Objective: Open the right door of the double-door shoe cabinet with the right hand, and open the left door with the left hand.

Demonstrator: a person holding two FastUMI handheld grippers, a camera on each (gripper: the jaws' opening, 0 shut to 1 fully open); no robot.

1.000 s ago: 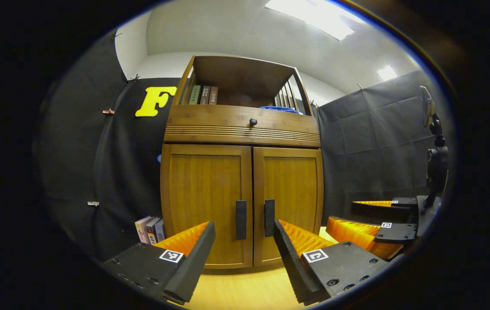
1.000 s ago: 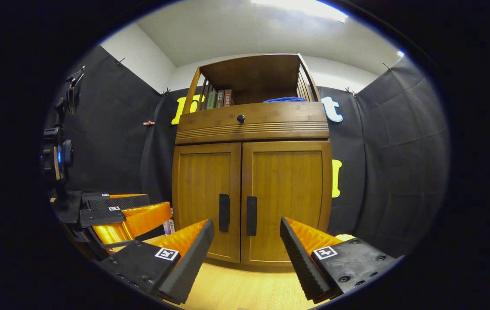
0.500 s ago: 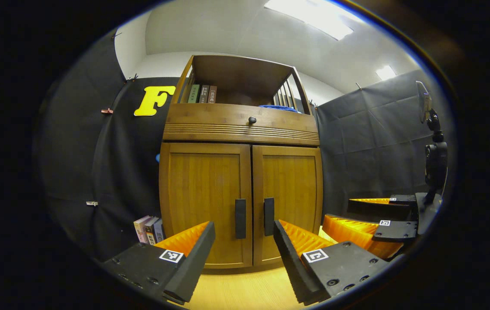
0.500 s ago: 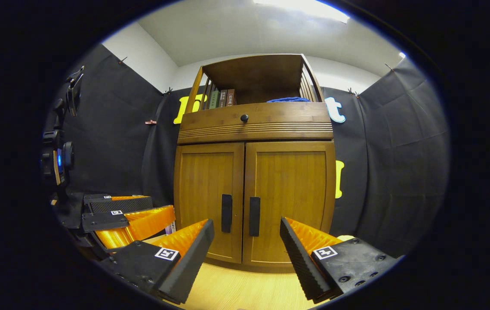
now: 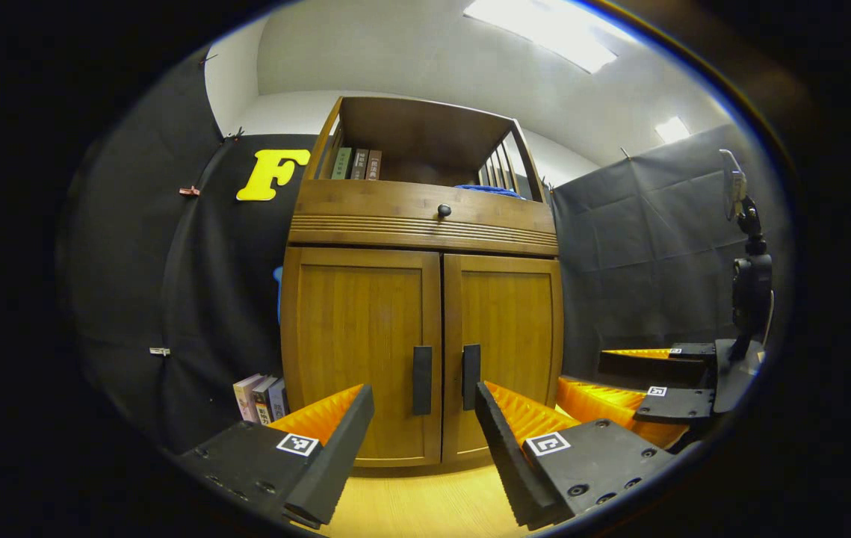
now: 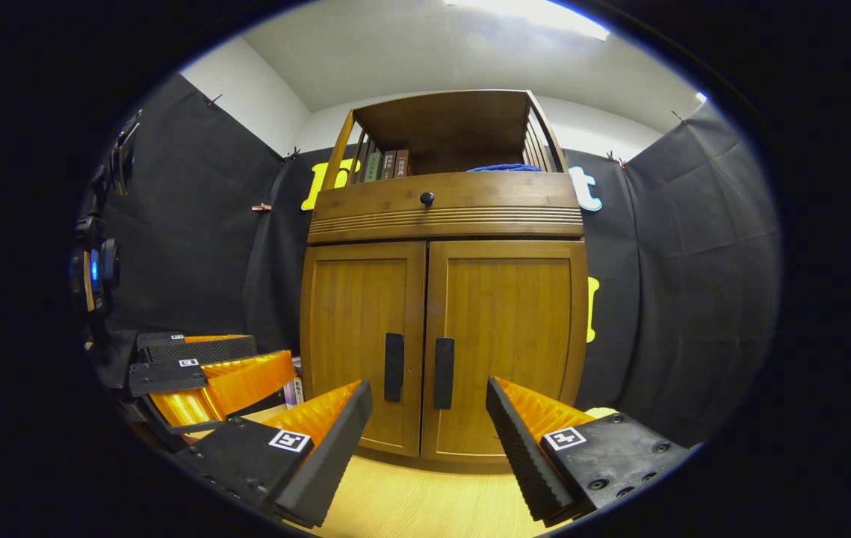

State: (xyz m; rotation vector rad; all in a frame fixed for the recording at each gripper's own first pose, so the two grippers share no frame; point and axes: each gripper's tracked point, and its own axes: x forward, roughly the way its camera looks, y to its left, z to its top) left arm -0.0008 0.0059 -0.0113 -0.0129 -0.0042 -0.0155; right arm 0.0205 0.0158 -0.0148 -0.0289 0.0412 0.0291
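Right gripper view puts the shoe cabinet (image 6: 444, 299) ahead, both doors closed. The right gripper (image 6: 429, 418) and left gripper (image 5: 424, 422) are spread, empty. Its doors look stiff, probably light; grip the vertical right handle (image 6: 444, 362) and left handle (image 5: 422, 370).

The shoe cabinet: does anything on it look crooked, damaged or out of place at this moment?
Nothing stands out. The shoe cabinet stands straight, the left door and the right door are both shut and level, and the two handles hang upright side by side. Both grippers, left and right, are open, short of it.
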